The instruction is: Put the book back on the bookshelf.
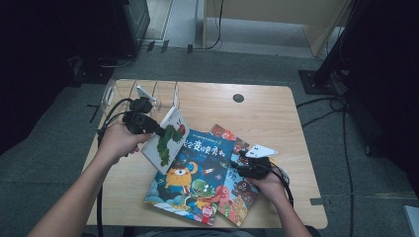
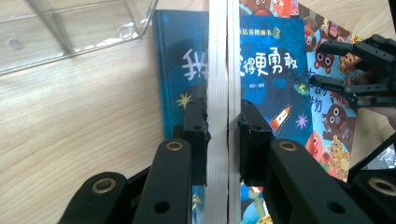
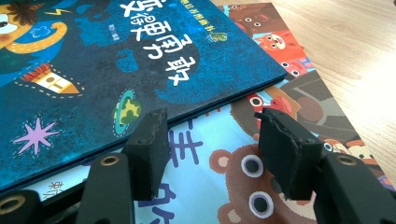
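**Left tongs clamp white book, right tongs apart over bear book**

High view: left tongs (image 1: 157,129) hold the white caterpillar book (image 1: 167,139) tilted up near the surface's left edge, above the blue book (image 1: 195,177).
Left gripper view: pads (image 2: 198,133) pressed on both covers, book edge-on.
Right gripper view: right tongs (image 3: 210,140) apart, nothing gripped, over the bear book (image 3: 261,154) beside the blue book's edge.

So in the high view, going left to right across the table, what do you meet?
Left gripper → white caterpillar book clamped in it → blue monster book → bear book → right gripper, jaws apart.
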The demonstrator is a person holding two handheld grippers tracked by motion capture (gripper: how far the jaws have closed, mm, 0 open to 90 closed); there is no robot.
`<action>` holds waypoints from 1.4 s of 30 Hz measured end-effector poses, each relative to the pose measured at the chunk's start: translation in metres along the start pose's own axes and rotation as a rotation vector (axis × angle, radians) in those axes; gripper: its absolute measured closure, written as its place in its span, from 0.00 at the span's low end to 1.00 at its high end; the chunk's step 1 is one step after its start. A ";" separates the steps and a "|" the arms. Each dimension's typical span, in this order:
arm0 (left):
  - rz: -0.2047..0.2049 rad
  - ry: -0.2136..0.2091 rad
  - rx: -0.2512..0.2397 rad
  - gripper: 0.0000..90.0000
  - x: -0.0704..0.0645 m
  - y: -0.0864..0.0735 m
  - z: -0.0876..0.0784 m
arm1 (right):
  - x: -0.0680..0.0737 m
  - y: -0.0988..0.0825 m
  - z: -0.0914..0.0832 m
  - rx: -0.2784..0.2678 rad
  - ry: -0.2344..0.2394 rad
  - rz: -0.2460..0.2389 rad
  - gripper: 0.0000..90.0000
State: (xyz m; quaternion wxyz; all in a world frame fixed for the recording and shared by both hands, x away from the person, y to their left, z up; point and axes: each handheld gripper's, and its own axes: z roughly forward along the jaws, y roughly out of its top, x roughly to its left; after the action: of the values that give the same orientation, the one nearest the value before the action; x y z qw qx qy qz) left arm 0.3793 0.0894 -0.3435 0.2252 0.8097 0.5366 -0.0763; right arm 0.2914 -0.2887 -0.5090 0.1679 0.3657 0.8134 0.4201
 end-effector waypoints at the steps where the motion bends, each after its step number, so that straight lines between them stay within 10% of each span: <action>1: -0.005 -0.003 -0.002 0.86 0.002 -0.002 -0.002 | 0.000 0.000 0.000 0.000 0.000 0.001 0.47; 25: -0.102 0.086 -0.034 0.86 0.036 -0.014 -0.015 | 0.000 0.000 0.000 0.000 0.000 -0.002 0.47; 42: -0.157 0.158 -0.045 0.86 0.022 0.020 0.004 | 0.000 0.000 0.000 0.000 0.000 -0.002 0.48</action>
State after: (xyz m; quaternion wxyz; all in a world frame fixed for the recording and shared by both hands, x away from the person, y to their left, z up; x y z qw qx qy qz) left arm 0.4067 0.0995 -0.3495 0.1939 0.7632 0.6162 -0.0178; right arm 0.2918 -0.2889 -0.5089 0.1681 0.3647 0.8139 0.4199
